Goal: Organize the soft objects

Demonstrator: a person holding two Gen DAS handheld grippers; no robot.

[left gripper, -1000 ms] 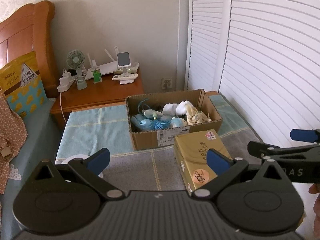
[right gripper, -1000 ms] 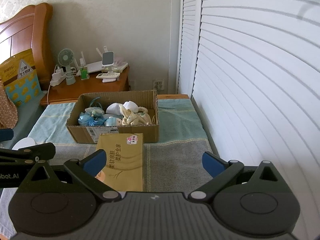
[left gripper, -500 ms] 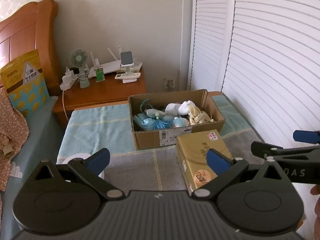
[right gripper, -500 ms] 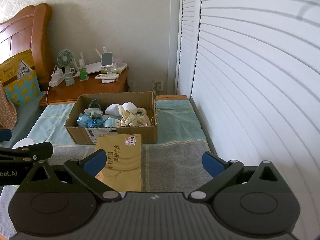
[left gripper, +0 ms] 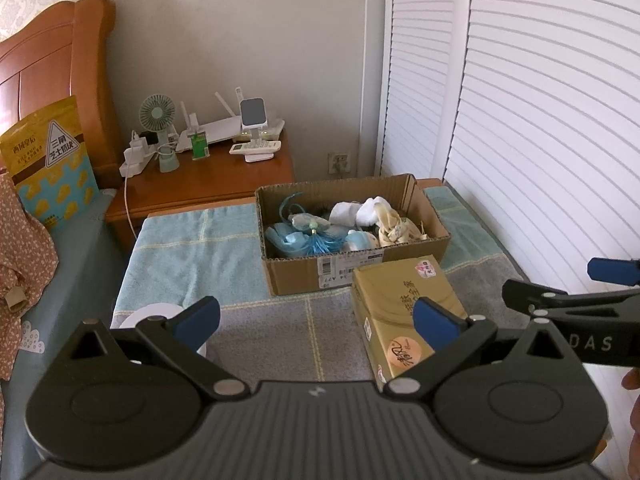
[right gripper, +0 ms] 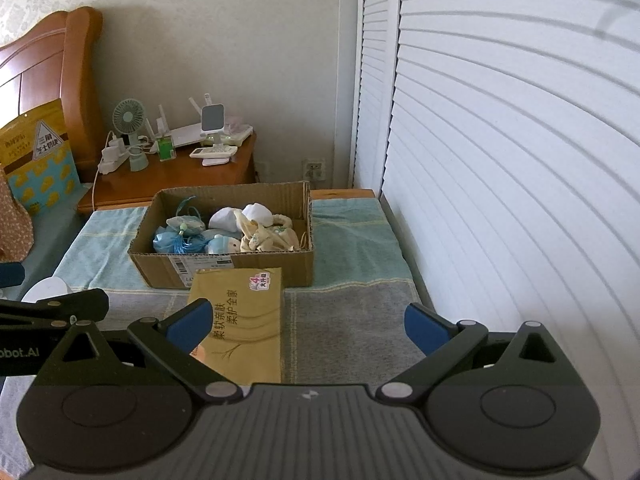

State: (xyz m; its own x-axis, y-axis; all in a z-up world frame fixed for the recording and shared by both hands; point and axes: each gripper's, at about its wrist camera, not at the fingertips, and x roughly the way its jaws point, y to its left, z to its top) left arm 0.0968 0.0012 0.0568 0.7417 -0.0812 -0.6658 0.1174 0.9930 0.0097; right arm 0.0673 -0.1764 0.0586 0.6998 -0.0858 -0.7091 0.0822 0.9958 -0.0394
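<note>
Slightly lower in both views than a second ago sits the cardboard box [left gripper: 354,236] of soft objects [right gripper: 232,232] — cameras pulled back, nothing lifted. Yellow tissue pack [right gripper: 244,320] lies just before it. Left gripper [left gripper: 316,318] and right gripper [right gripper: 308,322] are held spread apart, empty — either stage fits.

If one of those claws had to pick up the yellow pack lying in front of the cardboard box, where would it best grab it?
Probably across the yellow pack's narrow width, coming down from above. It lies flat on the grey towel with both long sides free, while its far end sits close against the cardboard box. The right claw is open and looks wide enough to straddle it.
</note>
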